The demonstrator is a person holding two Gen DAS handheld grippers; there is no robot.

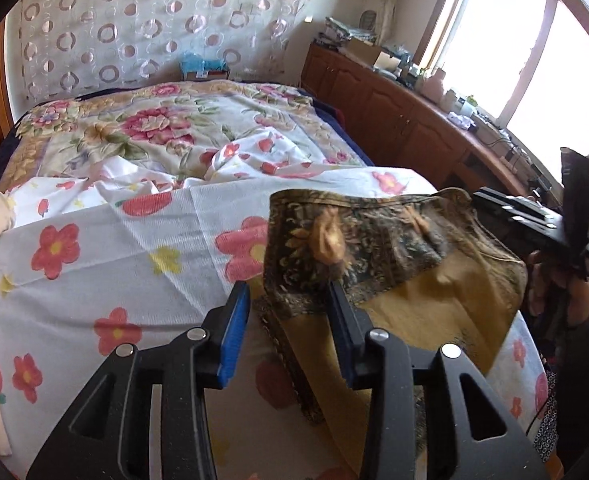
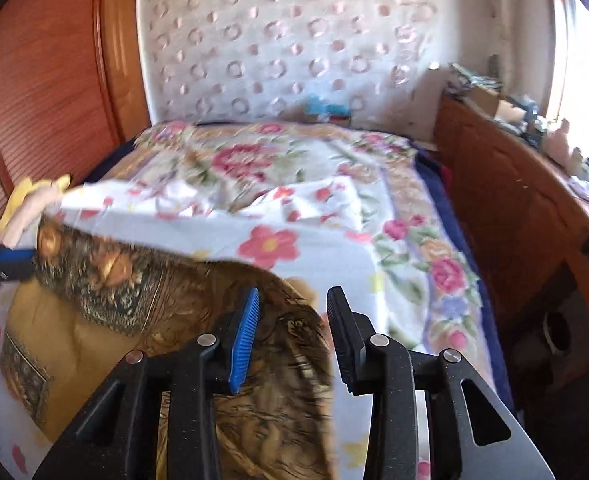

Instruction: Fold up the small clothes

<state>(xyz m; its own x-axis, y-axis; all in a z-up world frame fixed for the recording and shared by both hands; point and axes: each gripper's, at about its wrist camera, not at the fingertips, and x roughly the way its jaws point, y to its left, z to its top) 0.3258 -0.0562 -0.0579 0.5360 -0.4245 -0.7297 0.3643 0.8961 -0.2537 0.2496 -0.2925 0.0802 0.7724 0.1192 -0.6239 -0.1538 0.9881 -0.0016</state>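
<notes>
A mustard-yellow garment (image 1: 414, 300) with a dark ornate floral border lies on the white flowered sheet (image 1: 134, 260) at the bed's near end. Its patterned upper part is folded over the plain yellow part. My left gripper (image 1: 290, 300) stands open at the fold's left corner, and the cloth edge lies loose between its blue pads. In the right wrist view the same garment (image 2: 94, 320) spreads to the left and under my right gripper (image 2: 294, 308). That gripper is open, with blurred patterned cloth in the gap and no pad pressing on it. The left gripper (image 2: 6, 260) shows at the far left edge.
A beige and yellow bundle of clothes (image 2: 26, 200) lies at the sheet's left edge. A floral quilt (image 1: 154, 128) covers the far bed. A cluttered wooden cabinet (image 1: 394, 112) runs along the right under the window. A wooden wardrobe (image 2: 46, 80) stands on the left.
</notes>
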